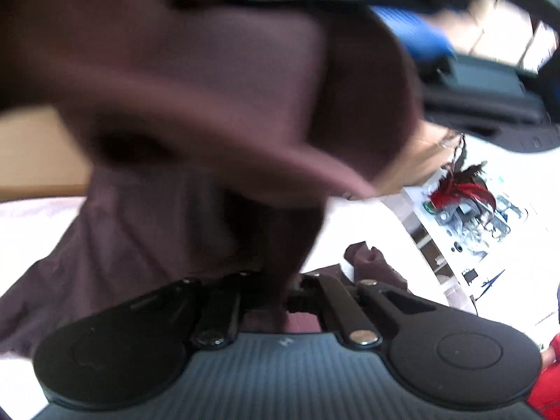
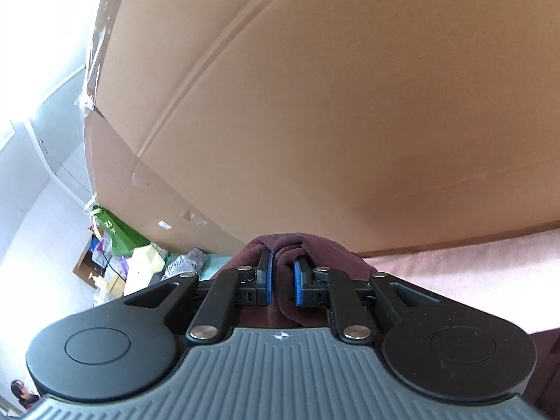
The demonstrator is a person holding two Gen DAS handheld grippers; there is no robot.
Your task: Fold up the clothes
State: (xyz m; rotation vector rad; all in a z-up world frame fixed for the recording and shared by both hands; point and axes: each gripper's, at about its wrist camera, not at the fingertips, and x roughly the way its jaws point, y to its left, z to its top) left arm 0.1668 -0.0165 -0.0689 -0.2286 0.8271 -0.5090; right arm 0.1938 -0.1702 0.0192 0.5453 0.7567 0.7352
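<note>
Right in close on the right gripper (image 2: 282, 273), and its blue-padded fingers (image 2: 267, 276) are pinched onto a bunched fold of the maroon garment (image 2: 280, 245), cloth swelling up between and around both pads, so that is a firm grip on fabric. Behind it a big cardboard box (image 2: 315, 105) fills almost the whole right wrist view, tape peeling along its left edge, and a pale pink cover (image 2: 455, 266) stretches off to the right beneath it. Off to the left there is a green bag (image 2: 119, 234) among household clutter, and a person (image 2: 21, 393) is just visible in the bottom corner. Over to the left wrist camera, blurred with motion: the maroon garment (image 1: 210, 112) hangs in a broad sheet right across the lens, draping down over the left gripper (image 1: 276, 290) so its fingertips are buried under cloth. The linkage arms sit drawn in tight, jaws closed, and the fabric runs straight down into the gap where they meet, so it reads as clamped on the garment. A white surface (image 1: 367, 224) shows below the cloth, with a red feathery object (image 1: 462, 192) on a cluttered white shelf (image 1: 472, 231) to the right, and a blue thing (image 1: 420, 35) smeared at the top.
</note>
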